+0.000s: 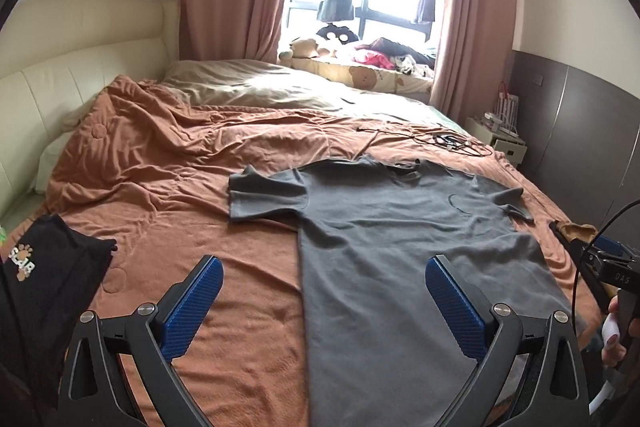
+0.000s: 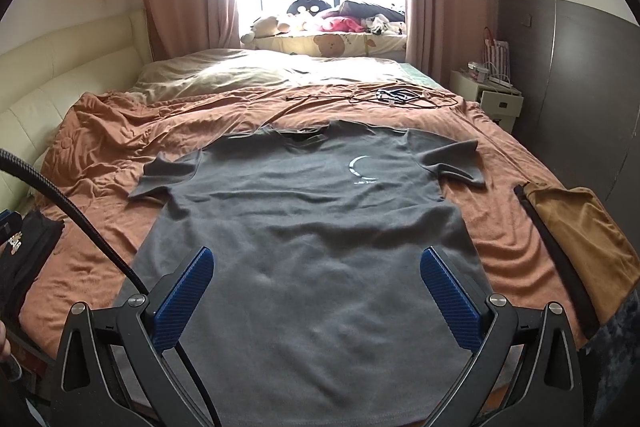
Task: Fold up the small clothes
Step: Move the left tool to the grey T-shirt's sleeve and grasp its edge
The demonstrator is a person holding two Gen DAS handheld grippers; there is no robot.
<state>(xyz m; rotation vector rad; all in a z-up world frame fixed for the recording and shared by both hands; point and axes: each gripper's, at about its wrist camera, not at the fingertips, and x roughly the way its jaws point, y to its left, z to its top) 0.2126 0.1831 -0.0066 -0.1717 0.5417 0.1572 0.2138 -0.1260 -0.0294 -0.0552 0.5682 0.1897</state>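
Both blue-padded grippers, left (image 1: 322,301) and right (image 2: 316,293), hover spread and empty over soft, limp grey cotton T-shirt (image 2: 312,227) flat on orange quilt (image 2: 100,155); best pinched at hem corners.

The left gripper (image 1: 322,269) is held with both blue-padded fingers (image 1: 192,303) spread wide apart, nothing between them. The right gripper (image 2: 316,261) is in the same wide-open pose, empty. A hand (image 1: 618,331) grips the right gripper's handle at the left wrist view's right edge.
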